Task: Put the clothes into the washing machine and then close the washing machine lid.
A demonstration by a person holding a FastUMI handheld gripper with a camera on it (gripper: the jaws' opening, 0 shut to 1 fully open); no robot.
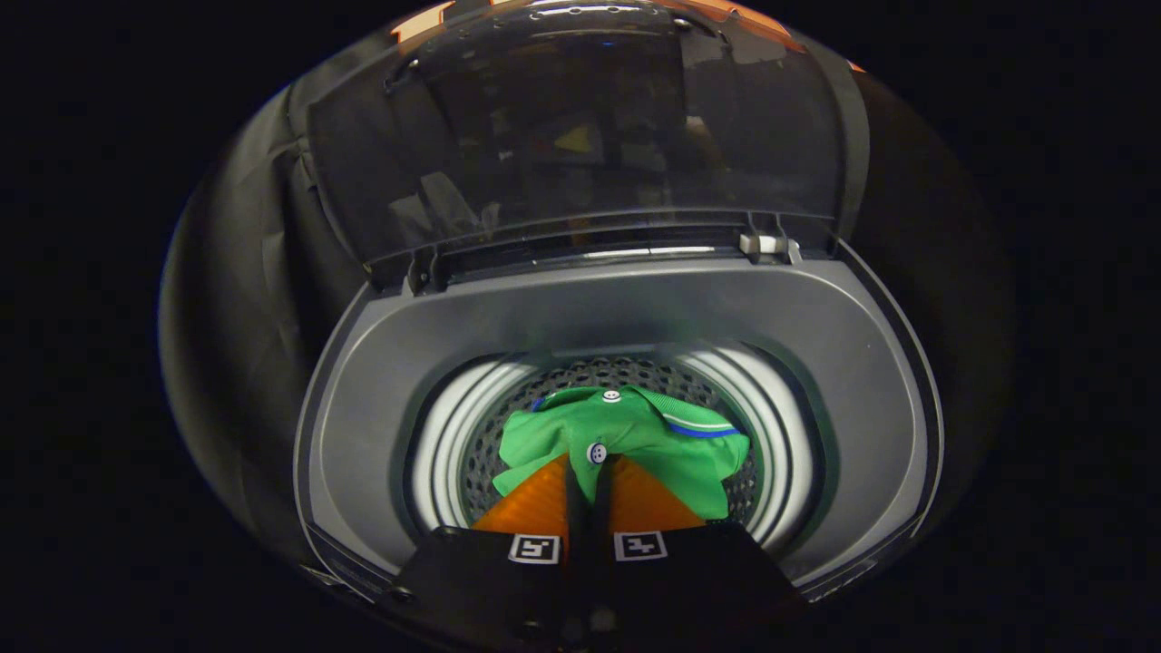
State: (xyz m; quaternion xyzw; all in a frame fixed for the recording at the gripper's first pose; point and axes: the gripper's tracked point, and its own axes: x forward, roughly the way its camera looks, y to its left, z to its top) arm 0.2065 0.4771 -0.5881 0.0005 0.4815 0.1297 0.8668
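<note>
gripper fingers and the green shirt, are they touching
Touching. In the gripper view the orange fingers are nearly closed and their tips pinch a fold of the green shirt by its button, over the washing machine drum.

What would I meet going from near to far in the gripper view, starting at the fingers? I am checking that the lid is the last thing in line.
Gripper, its orange fingers shut on the green shirt → perforated drum → grey top rim of the washing machine → lid, standing open.
</note>
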